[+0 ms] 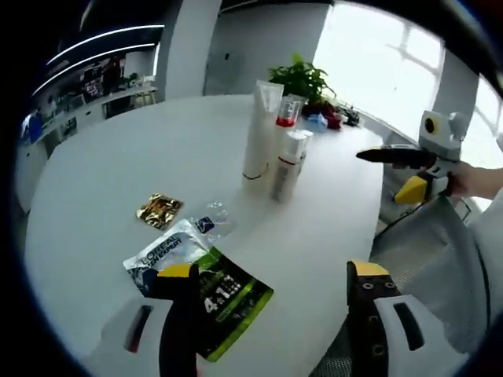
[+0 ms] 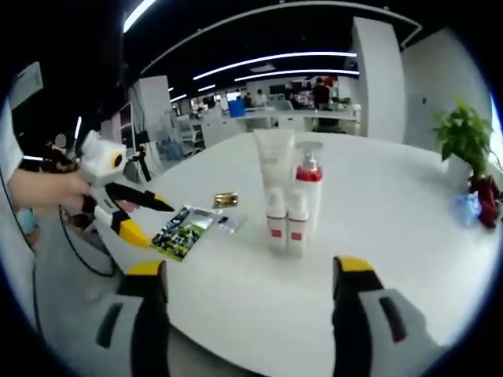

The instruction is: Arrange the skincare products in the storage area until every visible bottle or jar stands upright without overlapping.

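Note:
Several skincare products stand upright in a tight cluster on the round white table (image 1: 118,157): a tall white tube (image 1: 259,129) (image 2: 273,161), a bottle with a red collar (image 1: 287,118) (image 2: 309,184), and two small white bottles with red bands (image 2: 276,224) (image 2: 297,228). In the left gripper view only one small bottle (image 1: 289,165) shows clearly. My left gripper (image 1: 273,271) (image 2: 157,224) is open over the near table edge, short of the cluster. At the opposite side my right gripper (image 2: 251,267) (image 1: 385,177) is open as well, facing the cluster with nothing in it.
Flat sachets lie near my left gripper: a green-black one (image 1: 228,302) (image 2: 182,232), a silver one (image 1: 161,255), a gold one (image 1: 159,210) (image 2: 225,199) and a small clear one (image 1: 212,220). A potted plant (image 1: 299,78) (image 2: 464,133) stands at the far edge. A mesh chair (image 1: 440,259) is beside the table.

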